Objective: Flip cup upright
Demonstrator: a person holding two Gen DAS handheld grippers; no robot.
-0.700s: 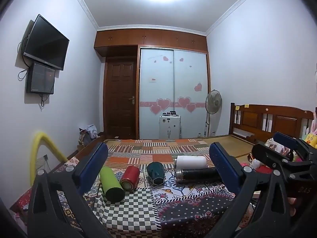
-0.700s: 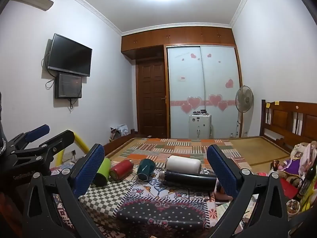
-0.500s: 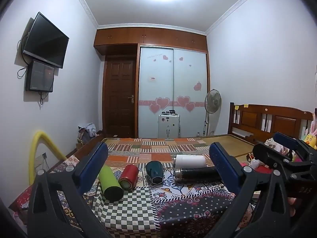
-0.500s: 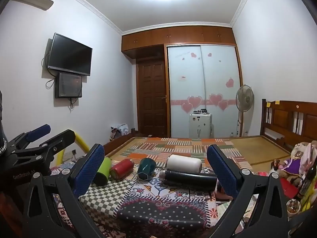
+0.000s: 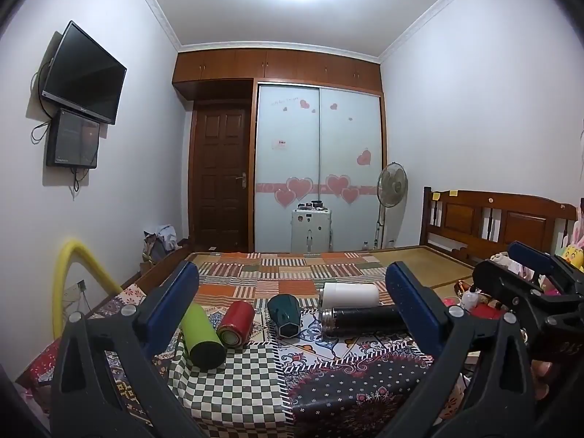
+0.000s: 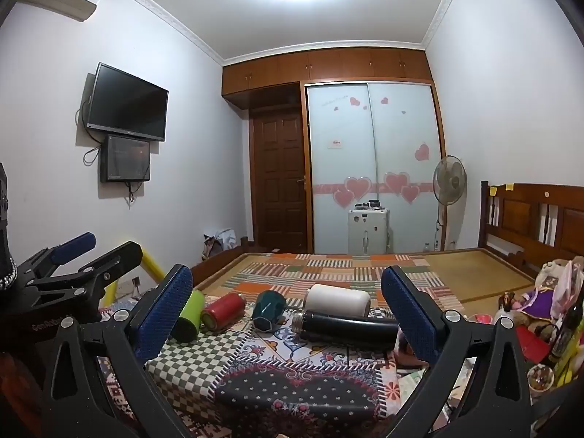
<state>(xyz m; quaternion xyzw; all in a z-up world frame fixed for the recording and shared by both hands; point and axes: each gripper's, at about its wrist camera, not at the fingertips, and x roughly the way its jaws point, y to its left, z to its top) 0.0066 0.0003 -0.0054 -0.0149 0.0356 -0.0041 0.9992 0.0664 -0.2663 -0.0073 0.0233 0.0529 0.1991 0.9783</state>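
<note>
Both wrist cameras are looking level toward the wardrobe point(image 5: 317, 168) at twelve o'clock, sharing the cups point(image 6: 270, 306) lying near on the bedspread point(image 5: 233, 390).

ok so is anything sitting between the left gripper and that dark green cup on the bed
Nothing visible does. The left gripper is open, and the dark green cup lies on its side straight ahead between its fingers. The red cup and black flask flank it, off the direct line.

A home bedroom: wooden bed point(image 5: 489, 219) at right, heart-stickered sliding wardrobe point(image 5: 317, 168) at centre, wall television point(image 5: 82, 73) upper left
</note>
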